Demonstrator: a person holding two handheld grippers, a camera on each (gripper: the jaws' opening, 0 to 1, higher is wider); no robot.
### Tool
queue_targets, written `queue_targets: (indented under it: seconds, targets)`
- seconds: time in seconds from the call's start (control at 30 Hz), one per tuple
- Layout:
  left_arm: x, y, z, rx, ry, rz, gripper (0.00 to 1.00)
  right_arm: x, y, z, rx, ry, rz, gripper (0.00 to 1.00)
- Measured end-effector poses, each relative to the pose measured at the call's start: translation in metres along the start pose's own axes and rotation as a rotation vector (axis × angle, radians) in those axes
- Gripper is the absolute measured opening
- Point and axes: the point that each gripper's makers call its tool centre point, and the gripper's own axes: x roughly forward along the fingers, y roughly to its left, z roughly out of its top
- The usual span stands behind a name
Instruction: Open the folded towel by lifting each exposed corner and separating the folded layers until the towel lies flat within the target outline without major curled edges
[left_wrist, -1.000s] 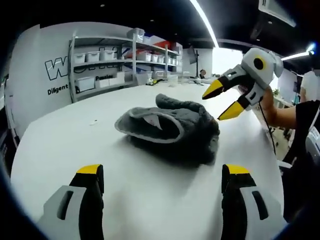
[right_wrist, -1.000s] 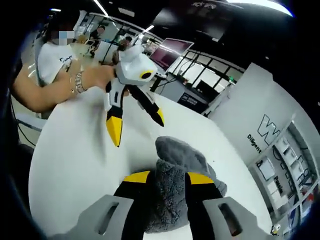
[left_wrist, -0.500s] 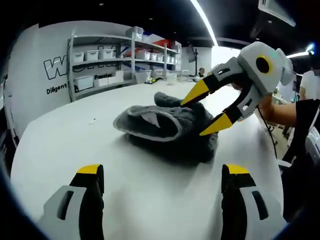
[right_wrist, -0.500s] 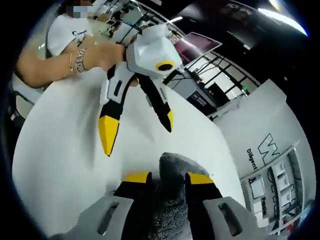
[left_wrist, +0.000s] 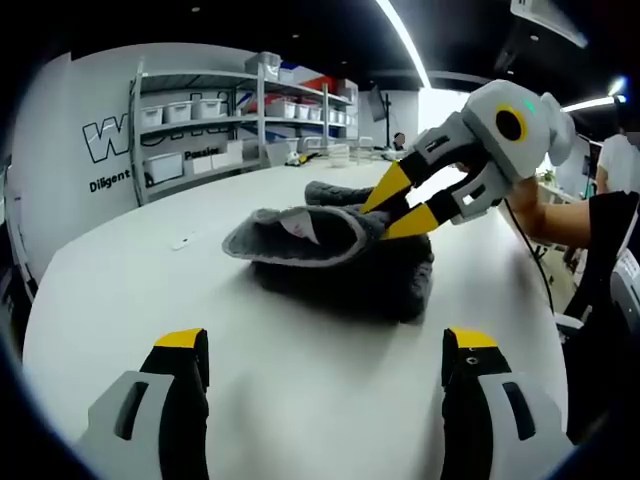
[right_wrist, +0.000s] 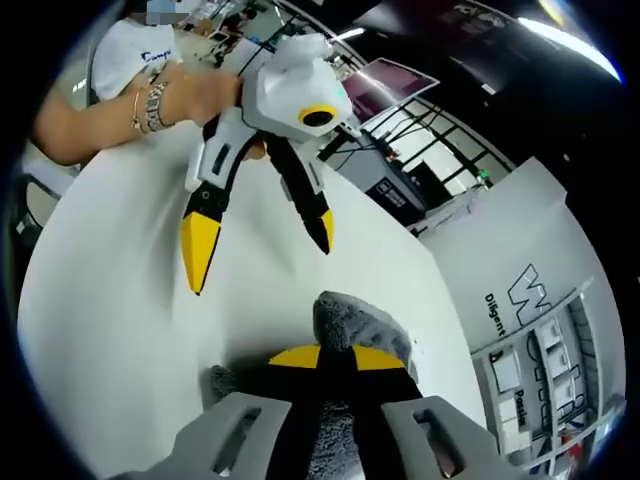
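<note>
At the centre of the left gripper view, a grey towel (left_wrist: 335, 255) lies bunched and folded on a white table (left_wrist: 130, 290), with a small white label (left_wrist: 298, 225) showing at the mouth of its upper fold. No target outline is discernible on the table surface.

The right gripper (left_wrist: 398, 207) enters from the upper right of that view, its yellow-tipped jaws drawn together on the towel's top layer near the right end of the fold. The right gripper view confirms this: its own jaws meet at the lower centre, pinching grey pile, with more towel (right_wrist: 350, 320) rising just beyond them. The left gripper (left_wrist: 325, 350) stands with jaws spread wide at the bottom of its own view, holding nothing and well short of the towel; in the right gripper view it hangs in the upper left (right_wrist: 260, 240), likewise spread, held by a hand (right_wrist: 215, 95).

Assessment: the towel appears soft, thick and limp, light enough to lift by one layer, and unlikely to slip from a pinch. It will sag and drag its lower folds. The label-side edge at the left of the bundle looks the best second hold.

Bare table lies on all sides of the towel, giving ample room to spread it. The table's near edge curves at the lower left; shelves (left_wrist: 200, 120) stand beyond, well apart.
</note>
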Motion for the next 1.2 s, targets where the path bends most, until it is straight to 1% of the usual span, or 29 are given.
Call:
queue_targets:
  seconds: [0.03,0.23,0.4,0.67,0.97,1.13,1.2]
  targets:
    - [0.000,0.000,0.000,0.000,0.000,-0.001,0.95,-0.001,-0.001,0.000,0.003,-0.002,-0.005,0.05]
    - [0.000,0.001,-0.002,-0.004,0.008,0.002,0.95,-0.021,-0.020,-0.010,0.068,-0.032,-0.082,0.04]
    - [0.002,0.000,-0.003,-0.006,0.013,-0.001,0.94,-0.043,-0.031,-0.024,0.105,-0.025,-0.129,0.04]
    - [0.001,0.000,-0.003,-0.003,0.011,-0.003,0.94,-0.071,-0.037,-0.052,0.153,0.005,-0.199,0.03]
    - [0.002,-0.002,-0.004,-0.001,0.014,-0.006,0.94,-0.090,-0.039,-0.085,0.239,0.037,-0.251,0.03]
    - [0.002,-0.002,-0.005,0.000,0.018,-0.006,0.94,-0.099,-0.037,-0.106,0.323,0.041,-0.282,0.03]
    - [0.002,-0.002,-0.006,0.003,0.020,-0.008,0.94,-0.104,-0.038,-0.115,0.383,0.025,-0.305,0.02]
